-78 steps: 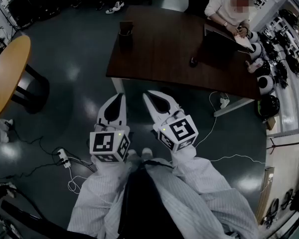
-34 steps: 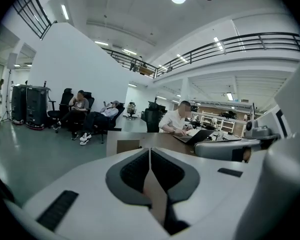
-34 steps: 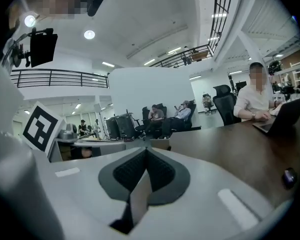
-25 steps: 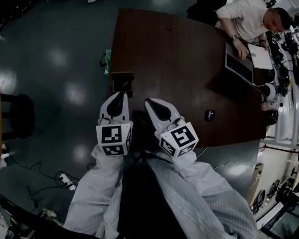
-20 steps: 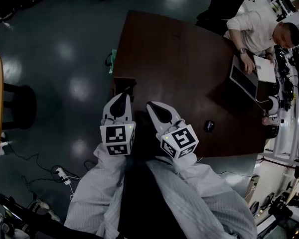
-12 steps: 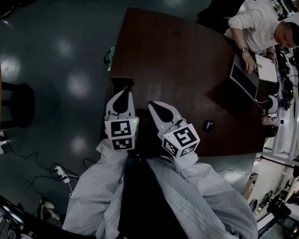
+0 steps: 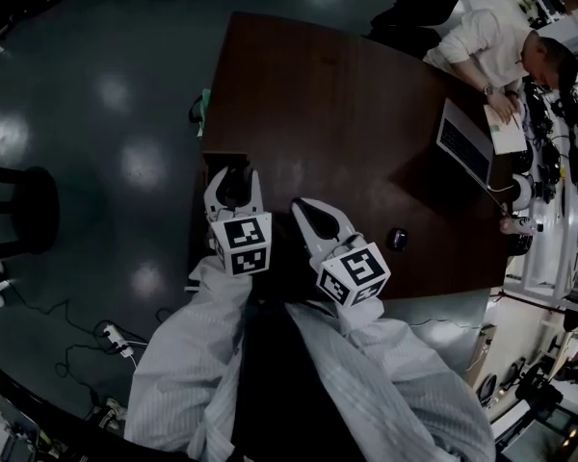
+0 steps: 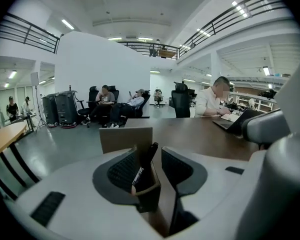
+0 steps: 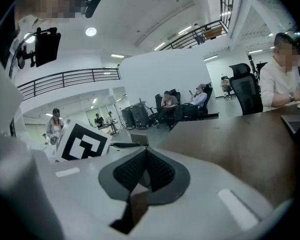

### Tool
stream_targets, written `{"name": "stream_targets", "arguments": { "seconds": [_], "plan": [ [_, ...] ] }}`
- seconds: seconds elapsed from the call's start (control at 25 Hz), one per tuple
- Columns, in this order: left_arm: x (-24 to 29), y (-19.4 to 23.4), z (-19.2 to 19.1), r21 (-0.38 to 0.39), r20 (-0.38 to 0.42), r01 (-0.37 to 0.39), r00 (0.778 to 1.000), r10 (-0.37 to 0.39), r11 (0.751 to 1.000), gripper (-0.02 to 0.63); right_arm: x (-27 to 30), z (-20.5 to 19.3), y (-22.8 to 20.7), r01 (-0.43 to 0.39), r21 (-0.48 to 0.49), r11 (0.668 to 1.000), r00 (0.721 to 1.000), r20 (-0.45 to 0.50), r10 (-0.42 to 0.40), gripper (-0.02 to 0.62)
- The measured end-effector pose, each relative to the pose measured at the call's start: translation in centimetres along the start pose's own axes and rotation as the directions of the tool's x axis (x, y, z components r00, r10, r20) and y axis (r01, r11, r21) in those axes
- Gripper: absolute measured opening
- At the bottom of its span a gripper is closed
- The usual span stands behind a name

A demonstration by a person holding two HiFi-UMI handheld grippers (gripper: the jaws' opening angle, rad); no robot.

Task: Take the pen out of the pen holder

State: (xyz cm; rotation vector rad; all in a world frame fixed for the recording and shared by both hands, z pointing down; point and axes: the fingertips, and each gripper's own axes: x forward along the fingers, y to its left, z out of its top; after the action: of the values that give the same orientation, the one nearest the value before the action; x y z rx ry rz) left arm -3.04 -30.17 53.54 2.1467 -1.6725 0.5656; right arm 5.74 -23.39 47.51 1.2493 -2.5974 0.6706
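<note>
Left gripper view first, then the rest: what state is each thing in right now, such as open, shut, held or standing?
left gripper: jaws opening, pen between them, not gripped.
pen: in the pen holder, tilted, not lifted.
pen holder: upright at the table's near corner.
right gripper: shut, empty.
laptop: open, on the table's far side.

From overhead we are looking steeply down; both gripper views are skimming closely across the same brown table (image 7: 337,114).
</note>
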Motion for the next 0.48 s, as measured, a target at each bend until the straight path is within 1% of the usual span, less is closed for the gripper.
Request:
{"name": "stream_targets", "arguments": {
  "seconds": [0.16, 0.28, 0.4, 0.44, 0.48],
  "plan": [
    [1.0, -0.3, -0.6, 0.007, -0.019, -0.009, 1.0, 0.009, 1.0, 0.137, -0.7, -0.4, -0.9, 0.024, 0.021, 0.999, 1.0, -0.003, -0.024, 0.002],
    [1.4, -0.2, -0.6, 0.028, -0.029, -0.042, 0.999, 0.043, 0.999, 0.135, -1.2, -0.7, -1.5, 0.034, 0.031, 0.999, 0.999, -0.005, -0.034, 0.002],
    [1.5, 0.0, -0.5, 0.035, -0.028, -0.057, 0.998, 0.058, 0.998, 0.133, -1.5, -0.8, -1.9, 0.04, 0.037, 0.999, 0.999, -0.005, -0.04, 0.002],
    [1.5, 0.1, -0.7, 0.036, -0.032, -0.06, 0.998, 0.061, 0.998, 0.125, -1.5, -0.8, -2.0, 0.041, 0.037, 0.998, 0.999, -0.004, -0.041, 0.002],
    [1.4, 0.1, -0.8, 0.037, -0.035, -0.063, 0.997, 0.065, 0.997, 0.102, -1.5, -0.9, -2.0, 0.04, 0.038, 0.998, 0.999, -0.004, -0.04, 0.002]
  ]
}}
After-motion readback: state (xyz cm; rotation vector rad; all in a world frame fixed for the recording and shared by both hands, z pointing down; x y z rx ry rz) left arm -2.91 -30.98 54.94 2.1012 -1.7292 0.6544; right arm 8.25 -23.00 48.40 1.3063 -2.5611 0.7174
